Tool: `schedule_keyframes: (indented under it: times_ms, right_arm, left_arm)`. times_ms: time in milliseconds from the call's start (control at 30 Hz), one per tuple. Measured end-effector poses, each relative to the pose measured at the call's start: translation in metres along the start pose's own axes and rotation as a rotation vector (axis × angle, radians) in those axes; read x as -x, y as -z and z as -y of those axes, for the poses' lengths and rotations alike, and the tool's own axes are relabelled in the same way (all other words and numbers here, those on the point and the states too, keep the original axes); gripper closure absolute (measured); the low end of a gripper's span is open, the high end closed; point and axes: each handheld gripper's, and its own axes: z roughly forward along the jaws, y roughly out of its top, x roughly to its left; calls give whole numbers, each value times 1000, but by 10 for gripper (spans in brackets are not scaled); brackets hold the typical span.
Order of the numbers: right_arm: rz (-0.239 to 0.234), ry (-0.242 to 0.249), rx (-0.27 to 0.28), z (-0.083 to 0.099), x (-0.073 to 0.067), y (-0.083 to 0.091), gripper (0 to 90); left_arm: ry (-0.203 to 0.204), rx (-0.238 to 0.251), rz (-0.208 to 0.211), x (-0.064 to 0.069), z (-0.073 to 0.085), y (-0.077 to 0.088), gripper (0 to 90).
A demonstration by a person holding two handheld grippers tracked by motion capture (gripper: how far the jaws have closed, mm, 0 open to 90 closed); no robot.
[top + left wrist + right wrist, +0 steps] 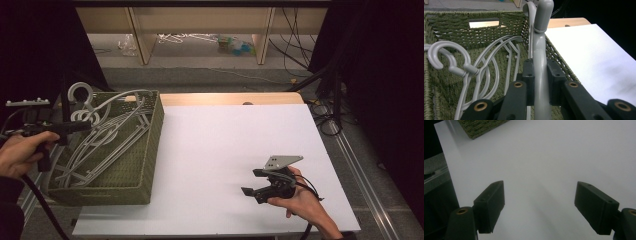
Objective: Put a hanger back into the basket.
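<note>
A grey plastic hanger (540,50) runs straight up between my left gripper's jaws, which are shut on its neck just below the hook. In the high view my left gripper (82,126) is at the left rim of the green woven basket (150,150), and the held hanger's hook (79,91) rises above it. Several more grey hangers (107,145) lie tangled inside the basket (486,35). My right gripper (251,182) rests low over the white tabletop near the front right. Its jaws stand wide open in the right gripper view (539,205), with nothing between them.
The white sheet (225,150) covers the table from the basket to the right edge. A strip of bare wood (230,98) shows at the far edge. Cables (325,115) trail on the floor at the right. A corner of the basket (481,127) is far ahead of my right gripper.
</note>
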Motion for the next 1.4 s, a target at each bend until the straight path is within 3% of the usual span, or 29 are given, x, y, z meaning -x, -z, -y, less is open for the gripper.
schedule_keyframes:
  times_ms: [100,433,733,933,1133,1300,1400]
  right_arm:
    - [-4,1,-3,0,0,0,250]
    - [-2,3,-6,0,1,1,252]
    - [-8,10,-15,1,1,-1,252]
    - [-8,13,-19,1,0,-3,253]
    - [-15,4,-29,2,0,-3,253]
    - [-11,11,-25,2,1,-3,254]
    - [-9,12,-22,2,1,-3,254]
  left_arm:
    - [-10,-42,-16,-6,1,-5,786]
    - [-12,-76,-34,-14,4,-20,786]
    - [-58,-142,-14,-13,4,-36,784]
    - [-102,-179,-31,-13,-1,-43,783]
    - [-80,-168,-36,-18,-1,-50,783]
    - [-59,-193,-58,-24,9,-60,783]
    - [-30,-181,-66,-29,13,-62,781]
